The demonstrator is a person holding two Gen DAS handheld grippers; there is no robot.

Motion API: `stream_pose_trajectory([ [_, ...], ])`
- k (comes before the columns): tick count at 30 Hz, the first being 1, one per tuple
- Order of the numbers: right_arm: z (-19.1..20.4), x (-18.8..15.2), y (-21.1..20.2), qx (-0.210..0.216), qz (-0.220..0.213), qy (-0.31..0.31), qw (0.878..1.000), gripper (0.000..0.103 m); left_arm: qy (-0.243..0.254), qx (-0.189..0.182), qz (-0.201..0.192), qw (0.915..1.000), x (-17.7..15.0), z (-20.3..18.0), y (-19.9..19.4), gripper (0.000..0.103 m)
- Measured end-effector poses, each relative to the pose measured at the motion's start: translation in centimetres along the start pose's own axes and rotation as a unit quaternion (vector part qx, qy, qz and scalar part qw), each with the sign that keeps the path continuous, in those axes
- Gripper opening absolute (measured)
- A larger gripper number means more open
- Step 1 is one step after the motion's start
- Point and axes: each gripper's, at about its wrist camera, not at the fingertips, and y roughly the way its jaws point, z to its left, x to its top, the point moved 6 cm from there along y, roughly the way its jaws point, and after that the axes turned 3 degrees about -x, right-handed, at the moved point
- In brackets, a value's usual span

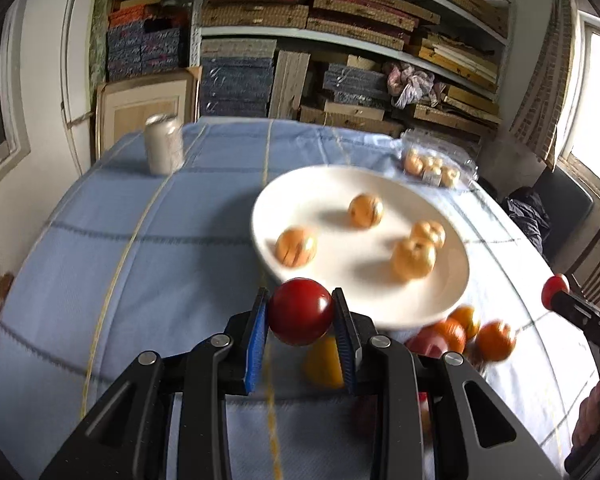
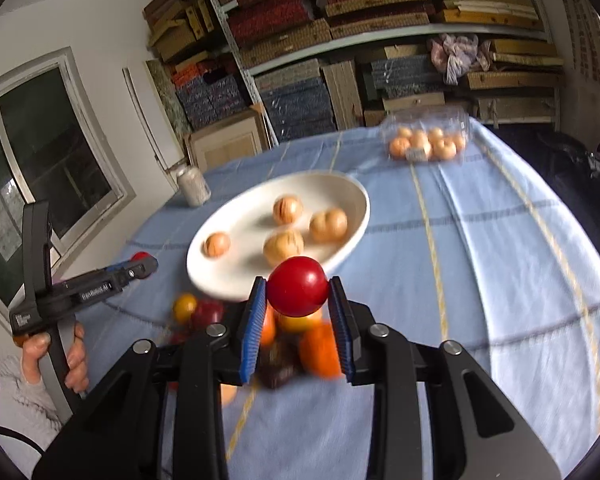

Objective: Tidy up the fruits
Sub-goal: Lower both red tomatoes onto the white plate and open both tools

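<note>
My left gripper (image 1: pixel 300 300) is shut on a round red fruit (image 1: pixel 300 314), held above the near rim of a white plate (image 1: pixel 324 192). Several tan striped fruits (image 1: pixel 366 210) lie on the plate. My right gripper (image 2: pixel 298 280) is shut on another red fruit (image 2: pixel 298 288), also just before the plate (image 2: pixel 252 216). Under both grippers a pile of red, orange and yellow fruits (image 2: pixel 318 346) lies on the blue cloth. In the right wrist view the left gripper (image 2: pixel 142 266) shows at the left with its fruit, a hand on its handle.
A clear plastic box of tan fruits (image 2: pixel 424 142) stands at the table's far side. A pale jar (image 2: pixel 194 190) stands at the far left. The blue checked tablecloth (image 2: pixel 480 240) covers a round table. Shelves stacked with boxes fill the back wall; a chair (image 1: pixel 596 264) stands at the right.
</note>
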Motion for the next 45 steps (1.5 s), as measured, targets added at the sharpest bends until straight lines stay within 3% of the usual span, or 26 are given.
stream_pose_trajectory([
  [8, 1.3, 8.0, 2.1, 0.012, -0.036, -0.002, 0.999, 0.031, 0.024, 0.001, -0.012, 0.9996, 4.0, -3.0, 2.5, 0.031],
  [14, 2.5, 10.5, 7.0, 0.000, -0.023, -0.017, 1.000, 0.031, 0.021, -0.005, 0.010, 0.9997, 4.0, -3.8, 6.2, 0.031],
  [21, 2.4, 8.6, 14.1, -0.031, 0.038, -0.040, 0.998, 0.031, 0.016, 0.009, 0.044, 0.9989, 2.4, -2.4, 9.1, 0.031],
  [25, 1.7, 7.2, 16.0, -0.051, 0.059, -0.052, 0.996, 0.031, 0.024, 0.011, 0.054, 0.9982, 2.0, -2.5, 10.2, 0.031],
  [45, 1.9, 6.3, 16.5, -0.055, 0.066, -0.066, 0.994, 0.034, 0.056, 0.035, 0.047, 0.9967, 1.7, -3.6, 10.7, 0.033],
])
